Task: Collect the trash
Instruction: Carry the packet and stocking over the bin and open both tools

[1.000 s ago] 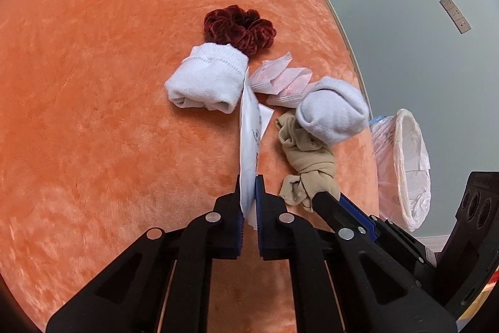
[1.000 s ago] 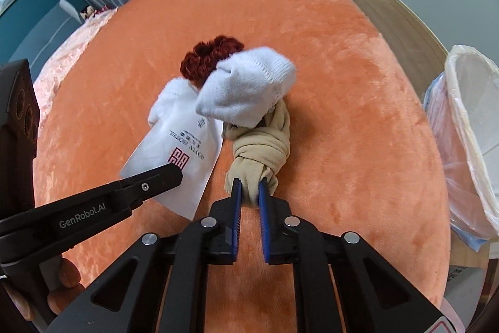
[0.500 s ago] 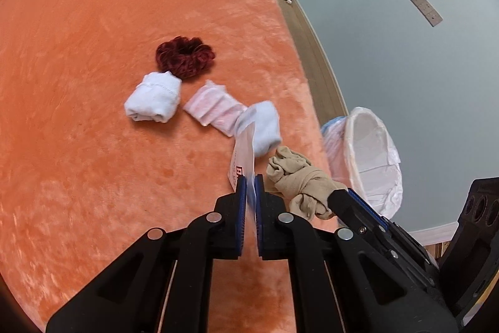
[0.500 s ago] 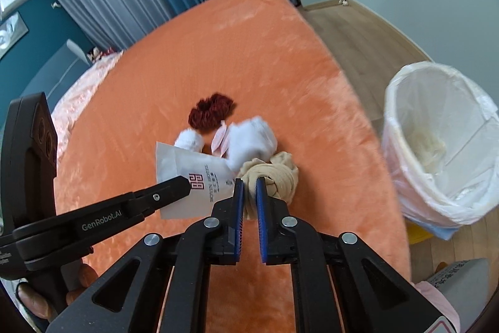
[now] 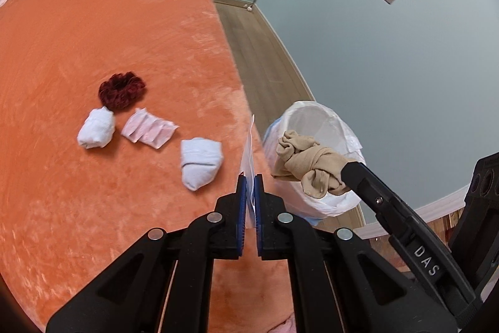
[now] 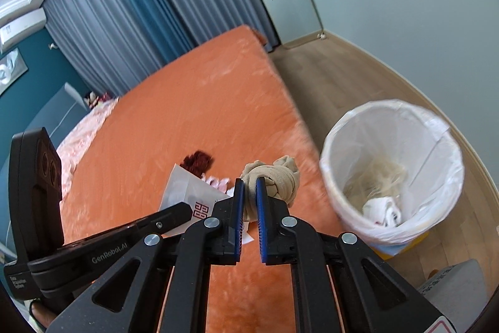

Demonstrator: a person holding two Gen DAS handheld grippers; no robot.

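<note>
My left gripper (image 5: pixel 249 180) is shut on a thin white paper packet (image 5: pixel 248 145), held edge-on above the orange bed's right edge; the packet's red-printed face shows in the right wrist view (image 6: pixel 190 192). My right gripper (image 6: pixel 248 184) is shut on a knotted beige stocking (image 6: pixel 276 177), which also shows in the left wrist view (image 5: pixel 308 166) in front of the bin. The white-lined trash bin (image 6: pixel 389 120) stands on the floor right of the bed, with trash inside; it shows in the left wrist view (image 5: pixel 318 117) too.
On the orange bed (image 5: pixel 93 36) lie a dark red scrunchie (image 5: pixel 121 91), a rolled white sock (image 5: pixel 95 131), a pink-white wrapper strip (image 5: pixel 148 131) and another rolled white sock (image 5: pixel 201 163). Wooden floor (image 6: pixel 343 64), curtains and a wall surround the bed.
Both grippers have lifted their loads off the bed and moved up and right toward the bin. The white sock that lay on the stocking stays on the bed.
</note>
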